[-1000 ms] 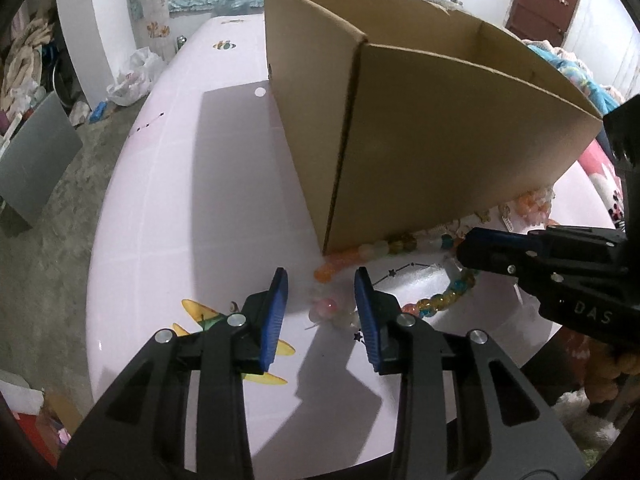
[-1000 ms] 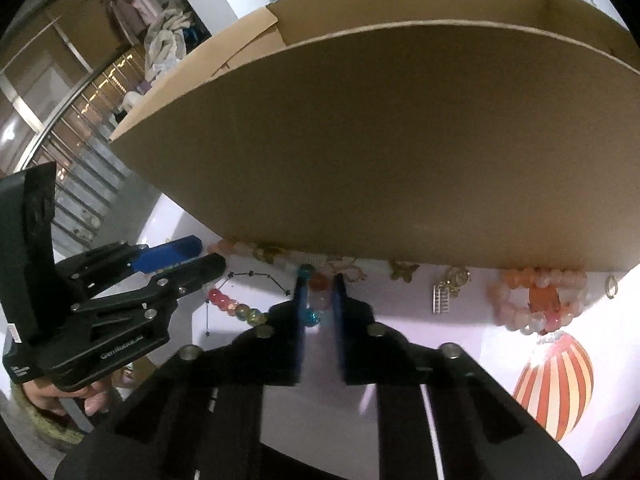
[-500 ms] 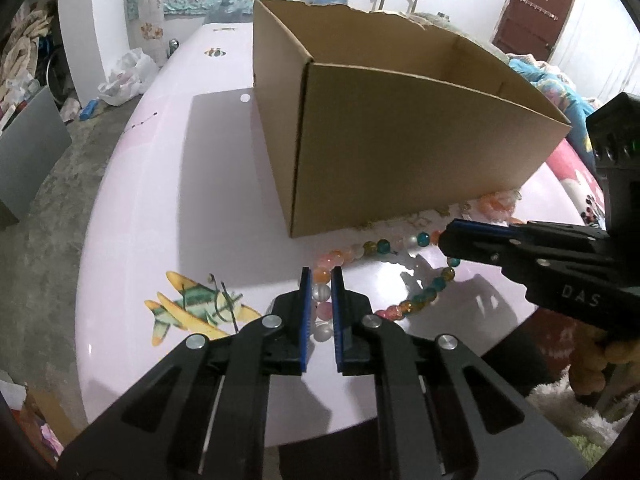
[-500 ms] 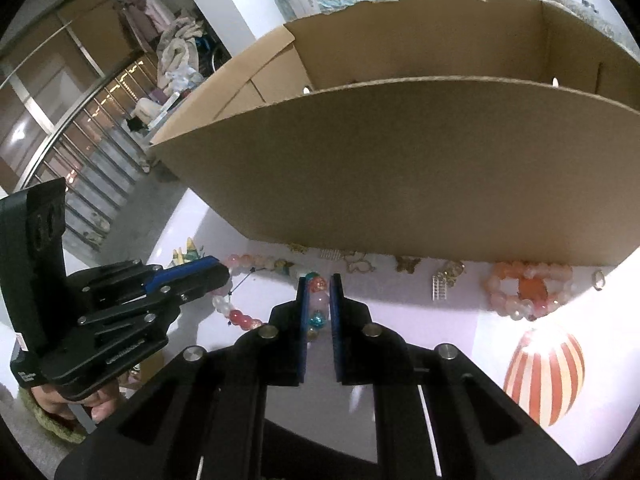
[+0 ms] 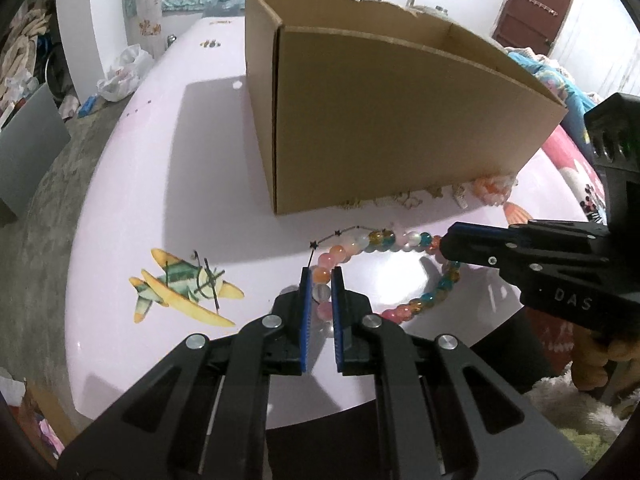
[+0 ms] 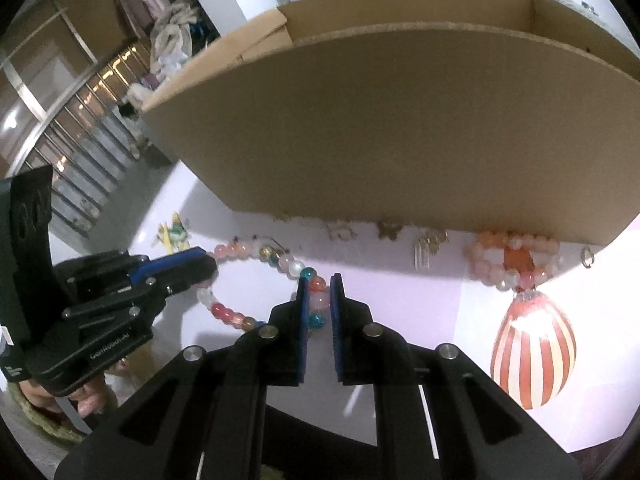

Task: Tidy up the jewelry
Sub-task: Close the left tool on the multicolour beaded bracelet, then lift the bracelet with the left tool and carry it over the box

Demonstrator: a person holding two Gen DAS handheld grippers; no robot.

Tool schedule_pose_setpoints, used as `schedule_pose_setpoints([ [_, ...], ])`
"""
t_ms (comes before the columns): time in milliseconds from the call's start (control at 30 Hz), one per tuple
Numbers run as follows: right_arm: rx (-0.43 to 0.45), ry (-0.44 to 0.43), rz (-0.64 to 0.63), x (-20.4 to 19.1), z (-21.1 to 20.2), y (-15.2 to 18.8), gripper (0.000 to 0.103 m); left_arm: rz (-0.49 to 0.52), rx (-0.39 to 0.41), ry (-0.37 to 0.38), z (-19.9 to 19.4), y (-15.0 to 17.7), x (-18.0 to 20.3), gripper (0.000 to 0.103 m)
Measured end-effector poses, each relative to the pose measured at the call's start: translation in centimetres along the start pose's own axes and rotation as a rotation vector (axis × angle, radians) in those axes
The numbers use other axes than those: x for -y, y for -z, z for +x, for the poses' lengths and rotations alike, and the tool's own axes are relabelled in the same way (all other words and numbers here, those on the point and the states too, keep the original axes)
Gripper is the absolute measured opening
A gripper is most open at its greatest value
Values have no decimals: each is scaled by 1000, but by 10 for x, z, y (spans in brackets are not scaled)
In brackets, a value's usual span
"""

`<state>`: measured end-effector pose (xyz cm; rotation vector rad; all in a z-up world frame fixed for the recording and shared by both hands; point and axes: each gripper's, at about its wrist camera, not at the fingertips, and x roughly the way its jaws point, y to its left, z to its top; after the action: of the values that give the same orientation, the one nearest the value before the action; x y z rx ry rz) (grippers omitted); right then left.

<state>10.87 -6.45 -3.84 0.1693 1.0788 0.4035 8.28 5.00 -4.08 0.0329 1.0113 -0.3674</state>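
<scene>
Jaws nearly closed on both grippers, each pinching one multicoloured glass-bead necklace (image 5: pixel 404 240).
Left gripper (image 5: pixel 320 280) clamped on pink beads, right gripper (image 6: pixel 318 286) on the far side; loop stretched between them, short of the brown cardboard box (image 5: pixel 400 120).

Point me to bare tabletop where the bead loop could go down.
Free: pink tabletop left of the brown cardboard box, beyond the airplane decal. Crowded: strip along the box's front wall, with small gold charms and the peach bead bracelet.
</scene>
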Motion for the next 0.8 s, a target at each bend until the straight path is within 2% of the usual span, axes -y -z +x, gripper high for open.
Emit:
schedule_pose_setpoints([
  [133,-13,5,-28,-4,1,3,18,-7,1,-9,0,3,1,8],
  [267,-4,53,-115,-16,4,6,19,-10,0,-18,2,4,0,9],
  [400,3,94,-167,-20,5,8,10,8,14,-39,3,5,5,9],
  [567,39,40,-109,-12,-6,7,10,24,38,-44,-5,7,9,8],
  [800,117,-3,-93,-10,-46,2,10,61,134,-24,-51,-3,20,8],
])
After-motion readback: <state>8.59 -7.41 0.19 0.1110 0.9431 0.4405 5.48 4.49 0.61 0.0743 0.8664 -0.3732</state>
